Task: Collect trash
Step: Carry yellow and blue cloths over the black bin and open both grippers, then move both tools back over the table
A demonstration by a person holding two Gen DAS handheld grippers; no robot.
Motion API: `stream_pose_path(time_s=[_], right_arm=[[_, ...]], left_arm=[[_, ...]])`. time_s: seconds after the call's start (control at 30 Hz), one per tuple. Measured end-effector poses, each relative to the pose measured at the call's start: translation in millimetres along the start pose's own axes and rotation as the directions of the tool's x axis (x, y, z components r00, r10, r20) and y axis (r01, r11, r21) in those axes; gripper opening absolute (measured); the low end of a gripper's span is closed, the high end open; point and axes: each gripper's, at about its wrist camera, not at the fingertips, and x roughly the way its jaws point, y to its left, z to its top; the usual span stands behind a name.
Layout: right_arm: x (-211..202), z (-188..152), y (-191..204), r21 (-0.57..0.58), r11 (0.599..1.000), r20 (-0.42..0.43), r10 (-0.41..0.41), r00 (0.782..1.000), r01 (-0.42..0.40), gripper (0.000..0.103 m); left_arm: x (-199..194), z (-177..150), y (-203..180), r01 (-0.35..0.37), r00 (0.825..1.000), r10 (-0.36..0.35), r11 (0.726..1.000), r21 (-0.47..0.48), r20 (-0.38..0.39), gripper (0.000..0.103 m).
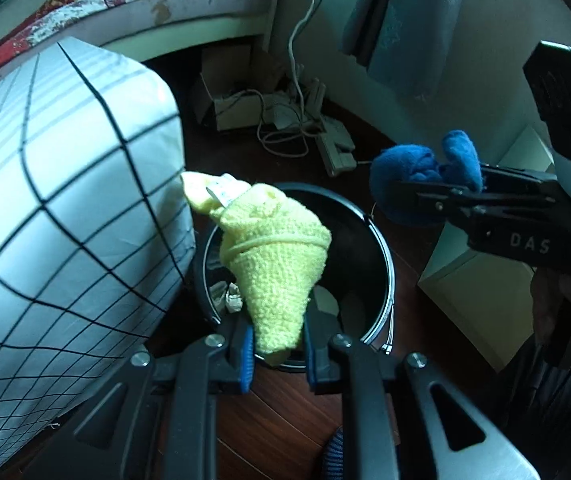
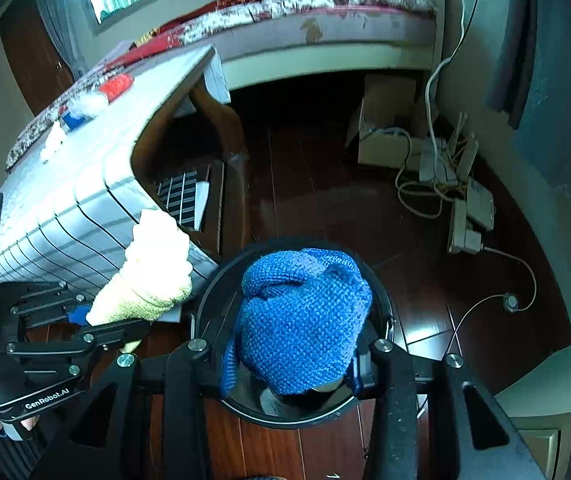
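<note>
My left gripper [image 1: 278, 344] is shut on a yellow knitted cloth [image 1: 273, 256] and holds it above the round black bin [image 1: 381, 248]. The cloth also shows at the left of the right wrist view [image 2: 153, 272]. My right gripper [image 2: 291, 364] is shut on a blue knitted cloth [image 2: 305, 320] directly over the bin [image 2: 221, 280]. In the left wrist view the right gripper [image 1: 417, 192] holds the blue cloth [image 1: 413, 168] to the right of the bin, higher up. Crumpled paper [image 1: 229, 296] lies inside the bin.
A table under a white checked cloth [image 1: 65, 200] stands close on the left of the bin, with small items on top [image 2: 85, 104]. A bed [image 2: 325, 12] is behind. Cables and power strips [image 2: 445, 184] lie on the dark wooden floor. A pale cabinet [image 1: 481, 292] stands at the right.
</note>
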Motion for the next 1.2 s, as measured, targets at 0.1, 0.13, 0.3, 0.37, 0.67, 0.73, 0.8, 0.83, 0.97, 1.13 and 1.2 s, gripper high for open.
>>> stream_pose_path(time_s=[0.1, 0.13, 0.3, 0.37, 0.67, 0.73, 0.8, 0.83, 0.97, 1.13, 1.2], right_arm=[[15.0, -3.3, -4.6, -0.017, 1.0, -0.029, 0.0, 1.0, -0.001, 0.043], [21.4, -4.9, -6.8, -0.021, 1.0, -0.044, 0.002, 0.999, -0.003, 0.043], [40.6, -10.3, -10.2, -0.04, 0.999, -0.084, 0.025, 0.996, -0.029, 0.043], [46.6, -11.4, -11.1, -0.047, 0.998, -0.095, 0.036, 0.995, -0.04, 0.043], [64.2, -22.8, -31.8, -0.051, 0.995, -0.148, -0.095, 0.984, 0.088, 0.1], [64.3, -24.2, -37.3, -0.033, 0.993, -0.155, -0.121, 0.98, 0.118, 0.101], [65.0, -24.5, -37.4, -0.029, 0.99, -0.162, -0.139, 0.977, 0.136, 0.102], [65.3, -24.5, -35.9, -0.031, 0.989, -0.165, -0.145, 0.976, 0.142, 0.102], [64.8, -26.5, -26.6, -0.048, 0.988, -0.165, -0.151, 0.975, 0.145, 0.102], [62.3, -25.2, -17.4, -0.05, 0.988, -0.153, -0.152, 0.977, 0.146, 0.102], [59.2, -24.5, -14.5, -0.046, 0.988, -0.145, -0.149, 0.978, 0.144, 0.102]], left_arm=[[13.0, 2.7, 0.7, 0.006, 1.0, -0.006, 1.0, -0.004, -0.017, 0.02], [15.9, 3.6, 1.2, 0.007, 1.0, -0.008, 1.0, -0.006, -0.02, 0.02], [32.4, 9.3, 7.4, 0.025, 0.999, -0.027, 0.999, -0.029, -0.04, 0.021], [39.1, 10.9, 7.5, 0.031, 0.998, -0.032, 0.999, -0.024, -0.053, 0.021], [49.1, 4.2, 27.2, -0.021, 0.996, 0.017, 0.999, -0.035, -0.09, 0.101], [47.1, -0.1, 32.2, -0.079, 0.994, 0.075, 0.996, -0.042, -0.08, 0.101], [47.2, -5.2, 33.0, -0.138, 0.987, 0.135, 0.99, -0.034, -0.081, 0.101], [46.5, -6.0, 33.2, -0.149, 0.986, 0.146, 0.988, -0.033, -0.079, 0.101], [45.9, -10.7, 33.5, -0.175, 0.983, 0.172, 0.984, -0.041, -0.064, 0.102], [44.9, -12.1, 29.3, -0.187, 0.981, 0.184, 0.982, -0.041, -0.059, 0.102], [41.9, -13.3, 27.8, -0.193, 0.98, 0.191, 0.98, -0.038, -0.05, 0.102]])
